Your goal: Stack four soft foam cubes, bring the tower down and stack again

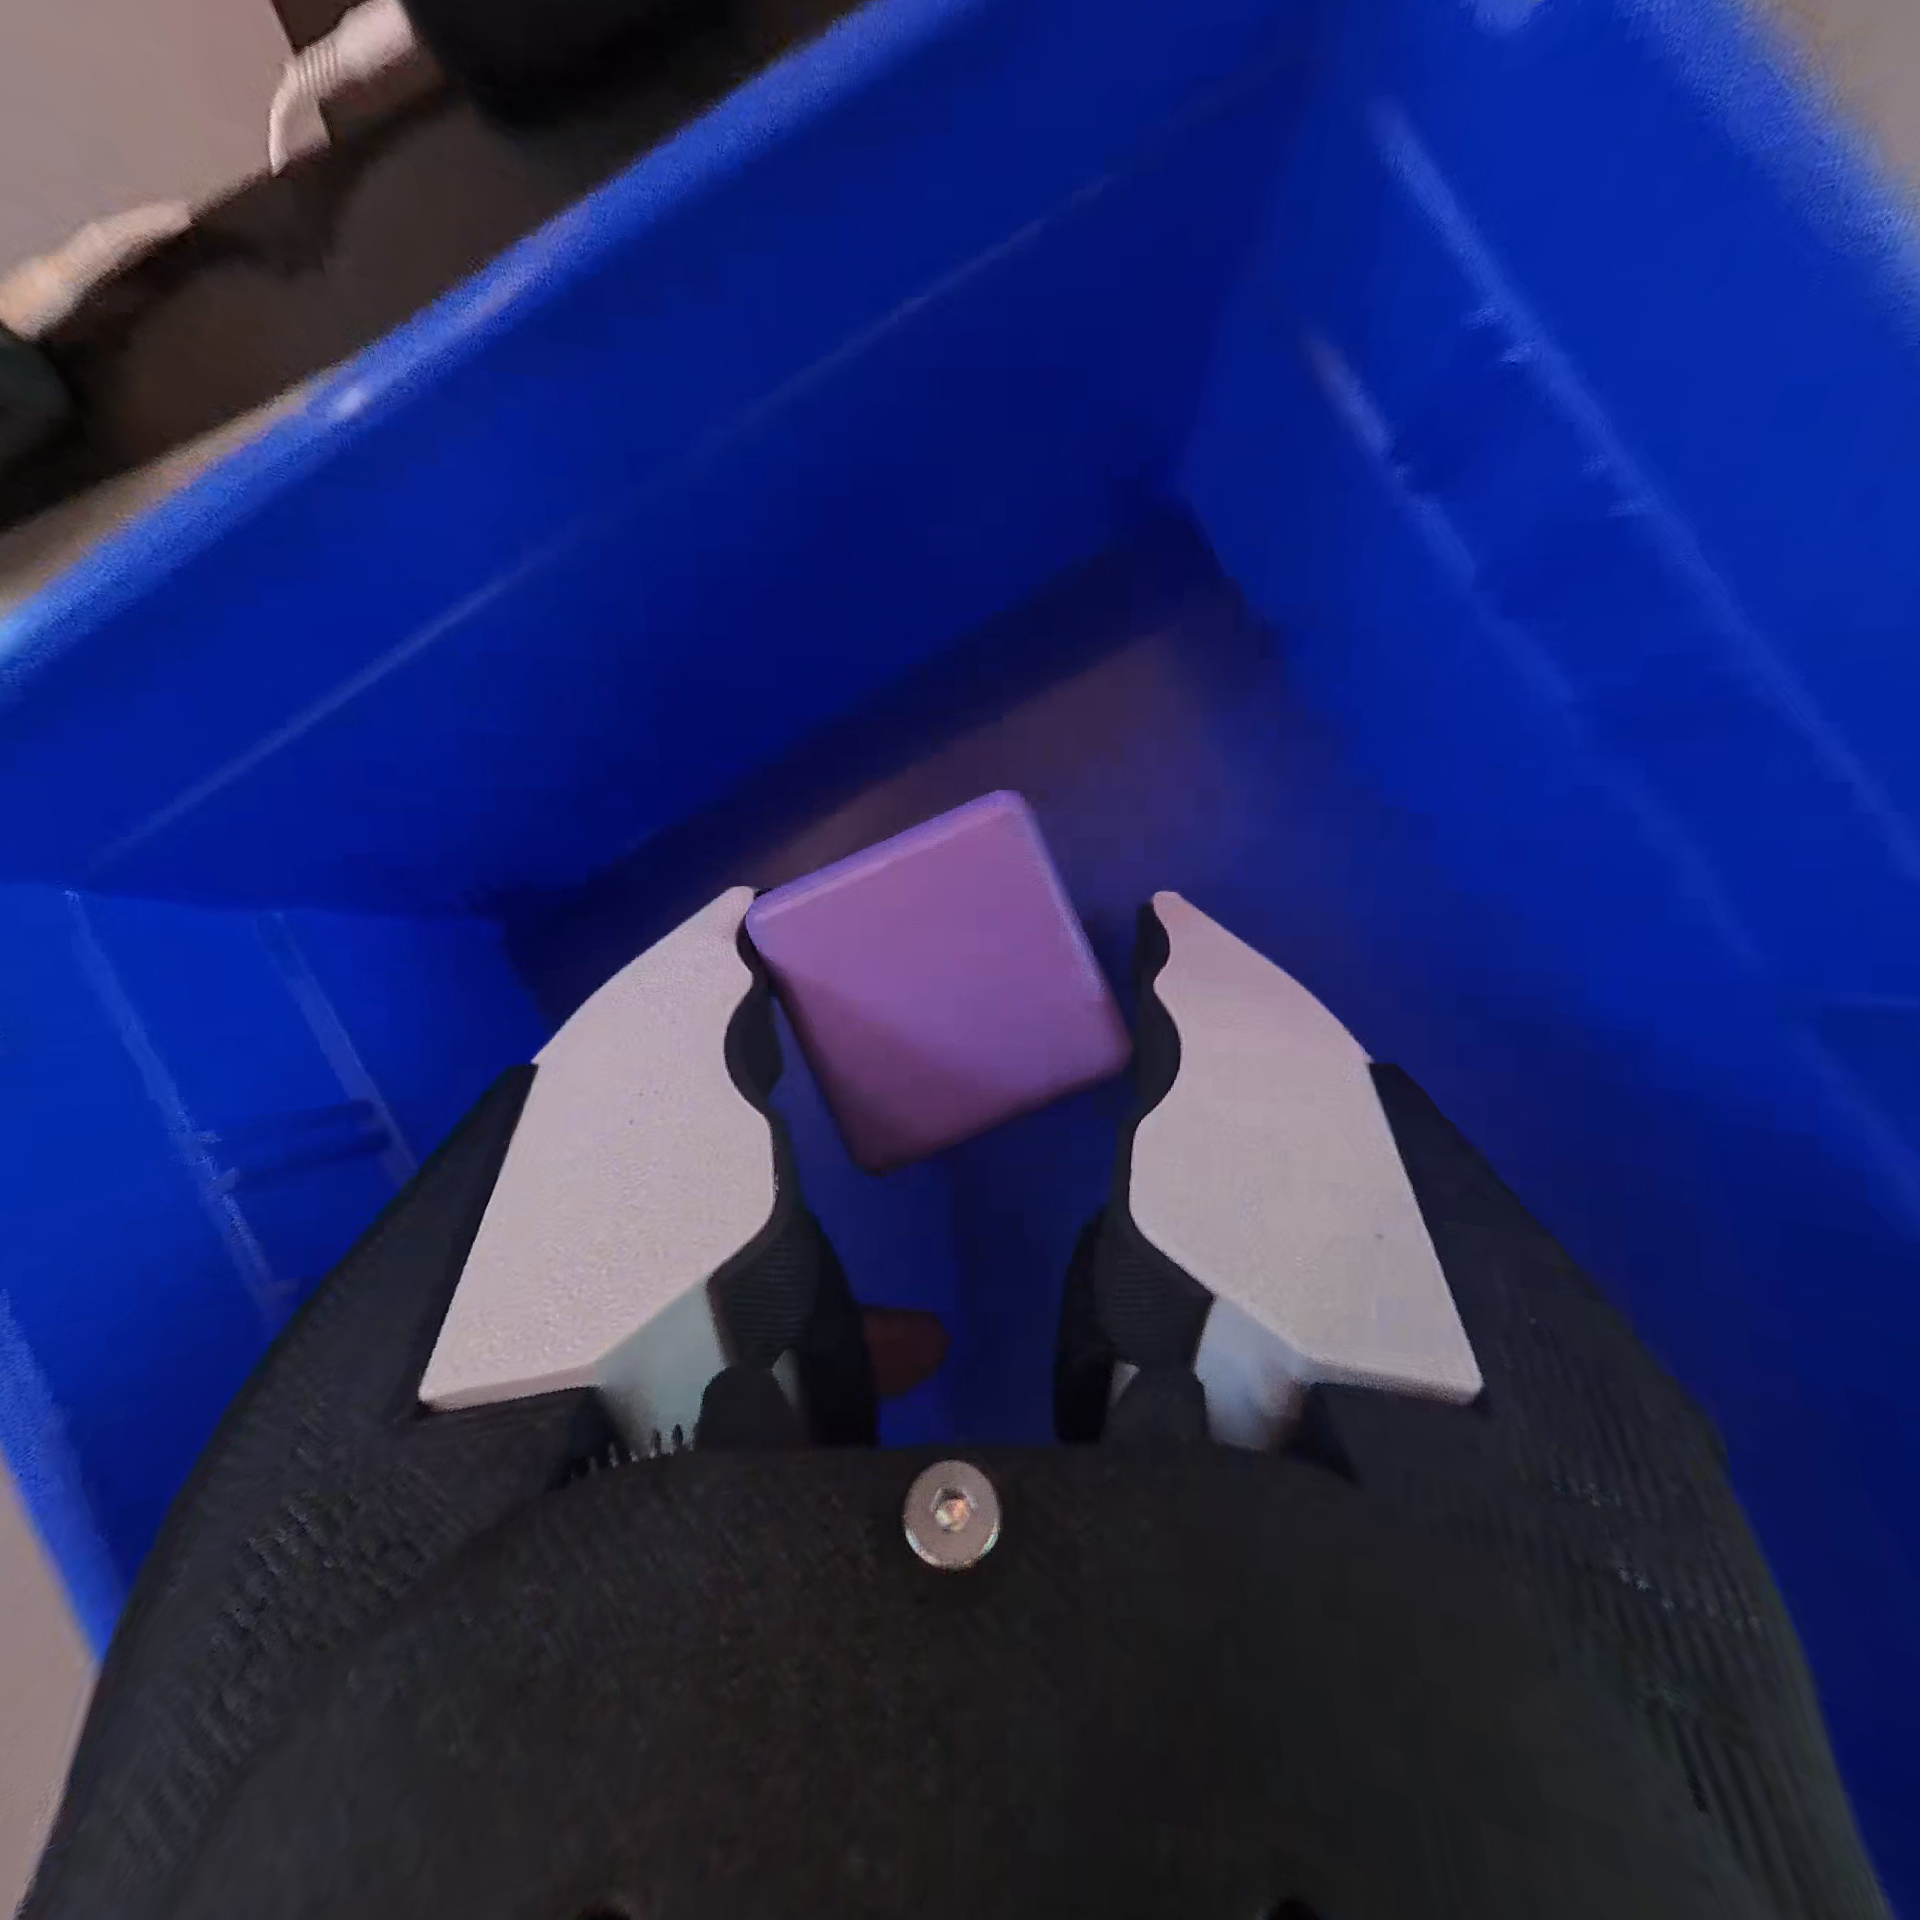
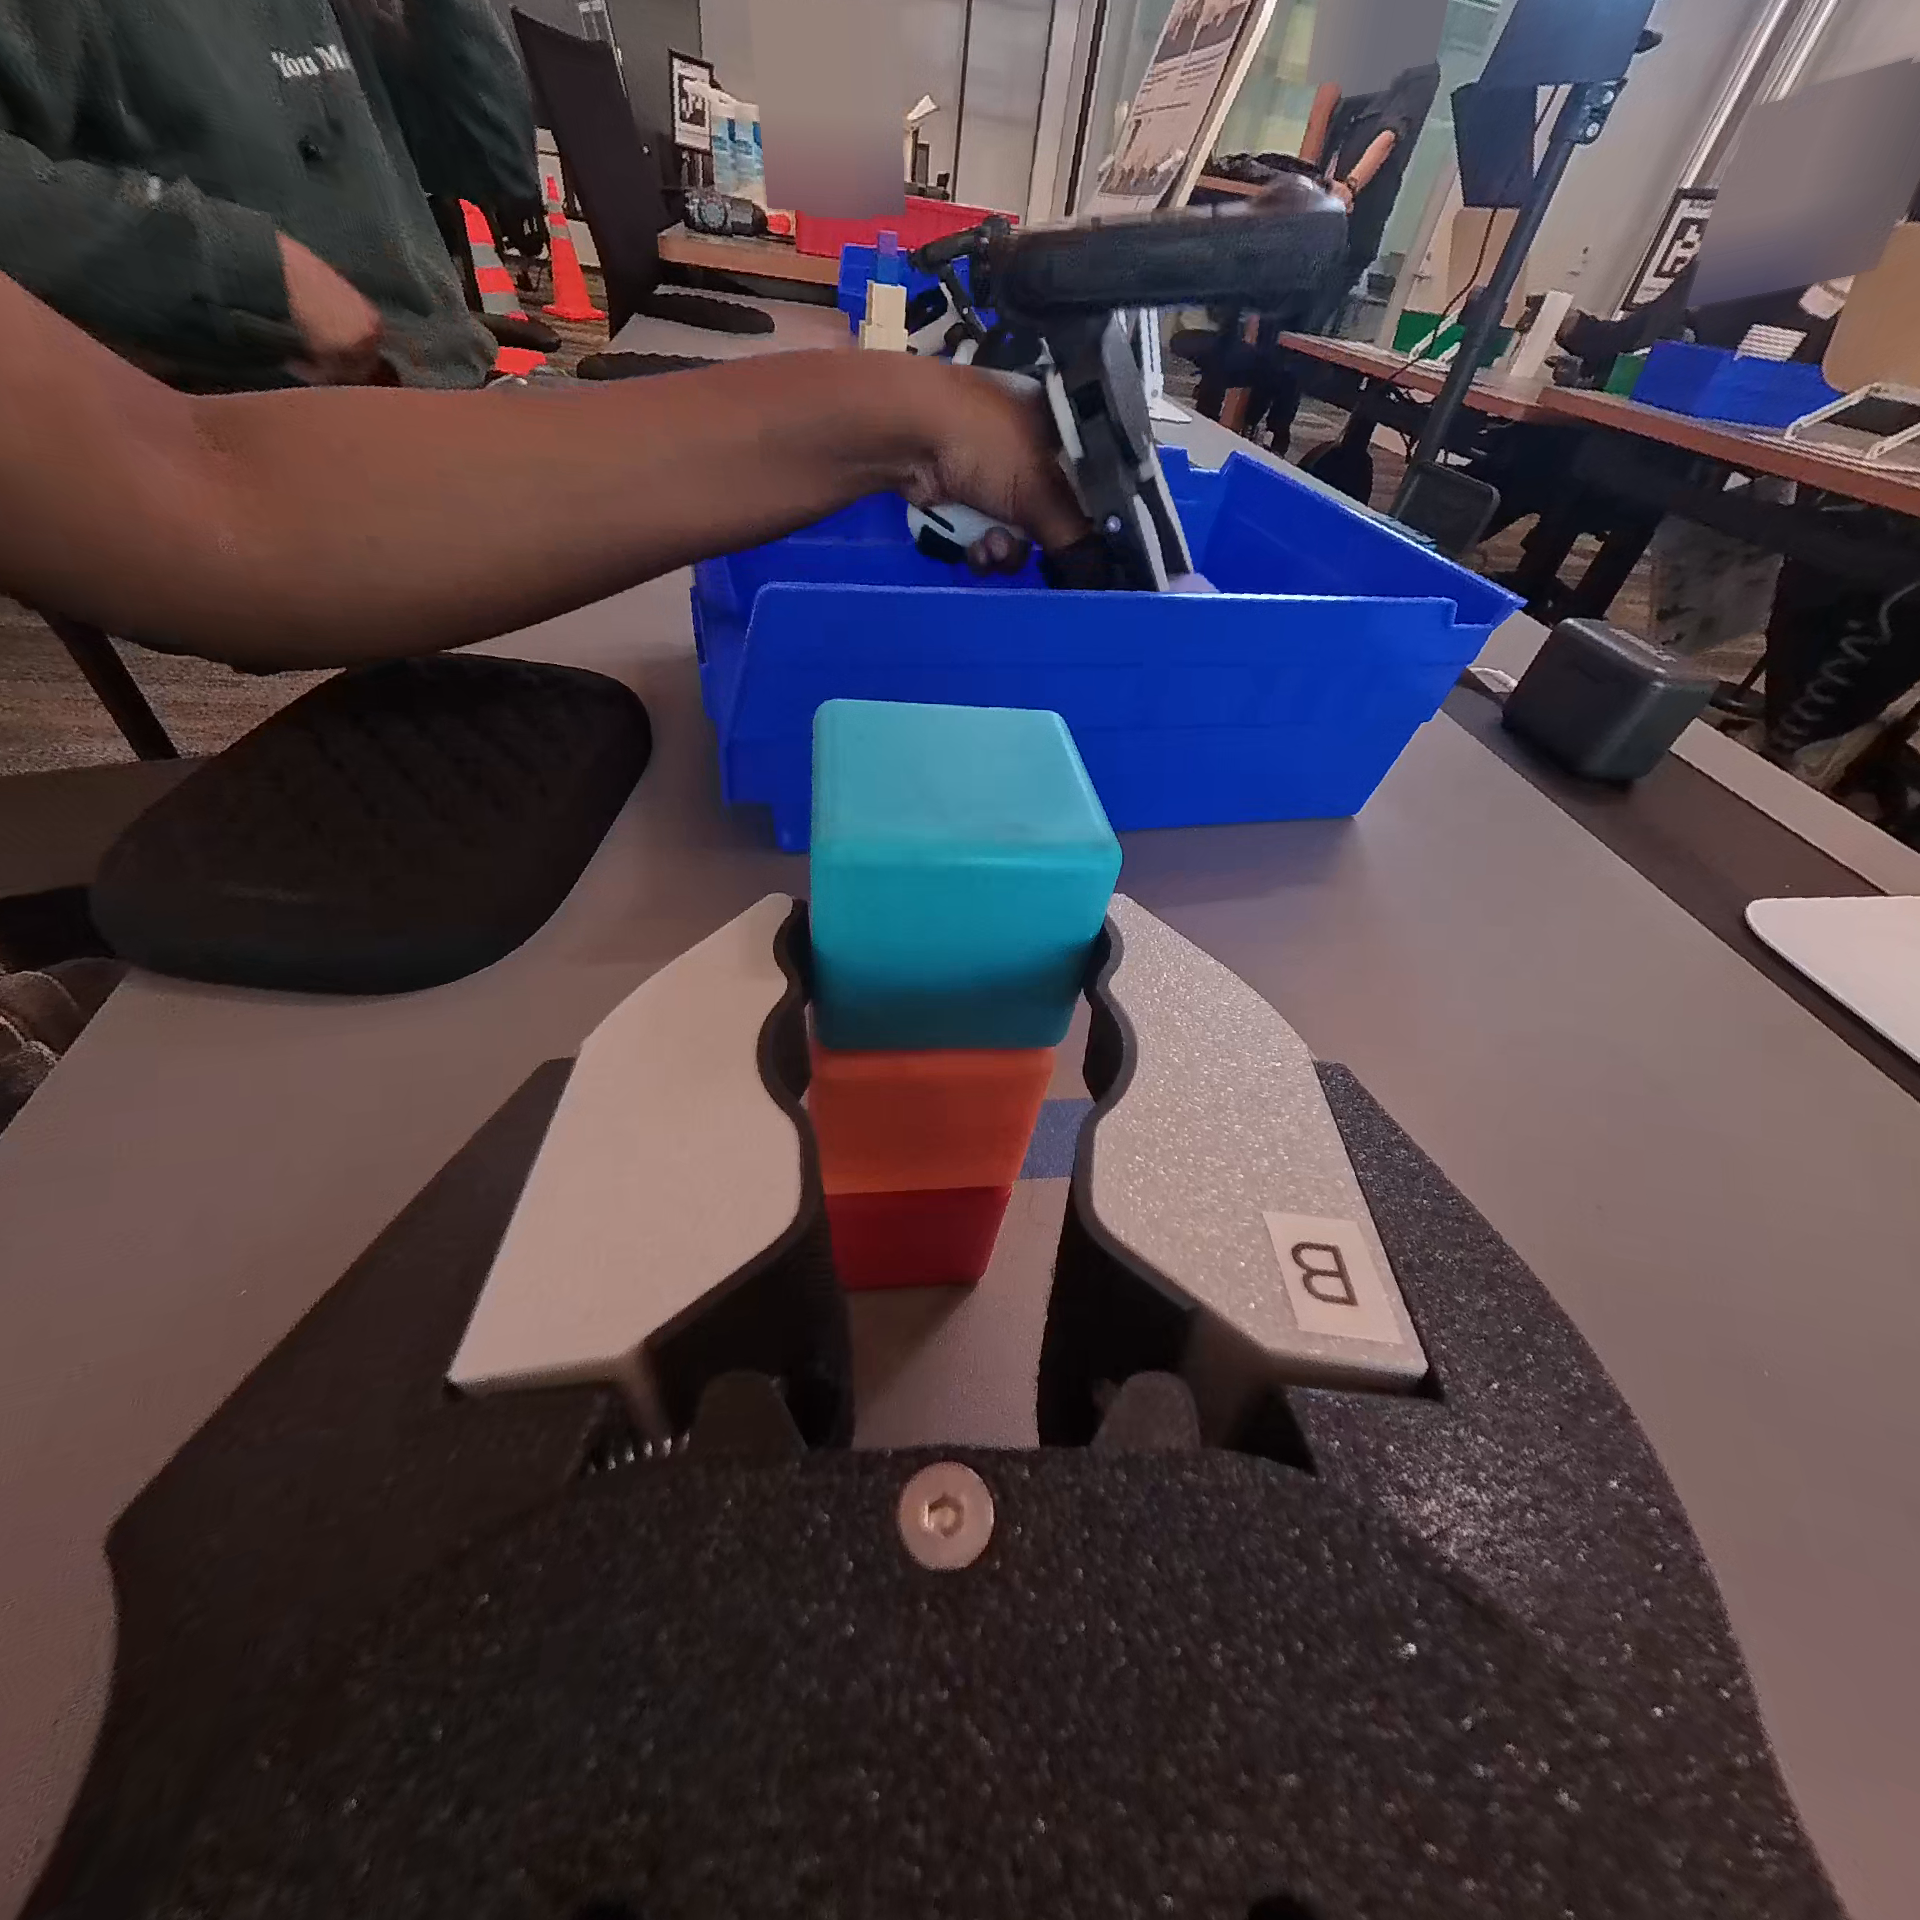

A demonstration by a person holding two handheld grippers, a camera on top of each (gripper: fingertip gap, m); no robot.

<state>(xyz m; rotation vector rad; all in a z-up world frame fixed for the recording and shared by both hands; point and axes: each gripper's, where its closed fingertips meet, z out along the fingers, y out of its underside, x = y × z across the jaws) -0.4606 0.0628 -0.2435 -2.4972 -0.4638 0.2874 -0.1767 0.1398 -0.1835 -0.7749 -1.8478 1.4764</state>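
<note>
The blue bin (image 2: 1091, 707) wall hides the left hand-held gripper (image 2: 1179, 566) fingertips.

Even indoor light is noted; the blue bin (image 1: 727, 520) is smeared by motion blur, edges are bowed by wide-angle distortion

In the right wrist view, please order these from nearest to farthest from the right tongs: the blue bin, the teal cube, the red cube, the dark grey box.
1. teal cube, between the right tongs, top of the stack.
2. red cube, bottom of the stack, below them.
3. blue bin, behind the stack.
4. dark grey box, far right, beside the bin.
</note>
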